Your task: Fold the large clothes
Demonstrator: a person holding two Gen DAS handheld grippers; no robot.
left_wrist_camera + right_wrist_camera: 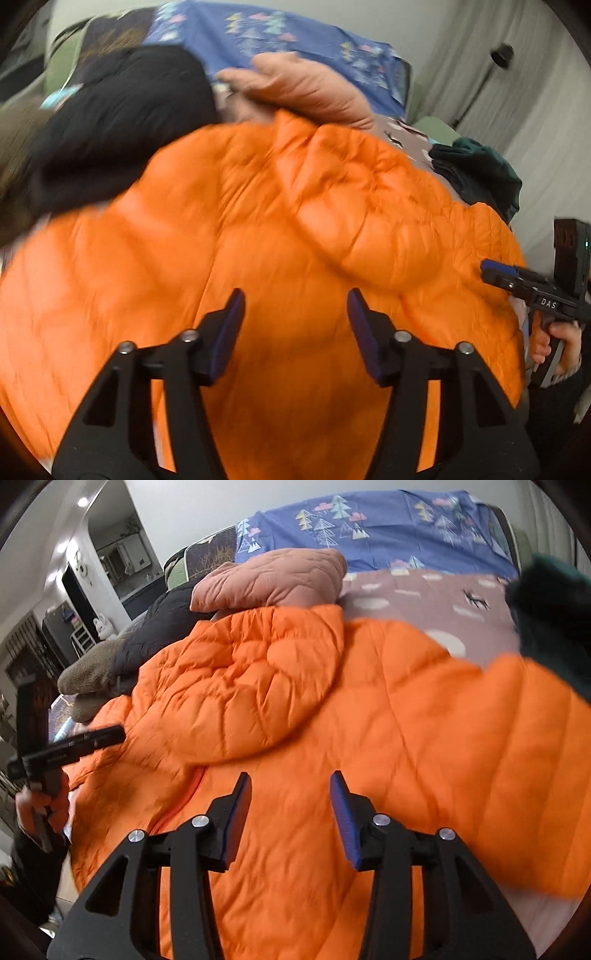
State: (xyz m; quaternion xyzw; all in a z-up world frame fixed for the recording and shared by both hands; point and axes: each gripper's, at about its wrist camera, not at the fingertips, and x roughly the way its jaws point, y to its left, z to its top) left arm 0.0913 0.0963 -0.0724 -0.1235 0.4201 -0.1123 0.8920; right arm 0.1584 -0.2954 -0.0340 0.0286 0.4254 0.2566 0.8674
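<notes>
A large orange puffer jacket (258,229) lies spread over the bed, its hood (240,686) flopped onto its body. My left gripper (296,295) hovers over the middle of the jacket, open, with only fabric showing below the gap. My right gripper (291,775) is also open above the jacket, just below the hood. Each gripper appears in the other's view: the right one (495,273) at the jacket's right edge with a hand on its handle, the left one (107,734) at the jacket's left edge. Motion blurs parts of both views.
The bed sheet (424,598) is mauve with cloud prints, with blue tree-patterned bedding (388,528) behind it. A salmon quilted garment (273,579), a black garment (122,122), a dark green garment (480,173) and a brown plush item (92,672) lie around the jacket.
</notes>
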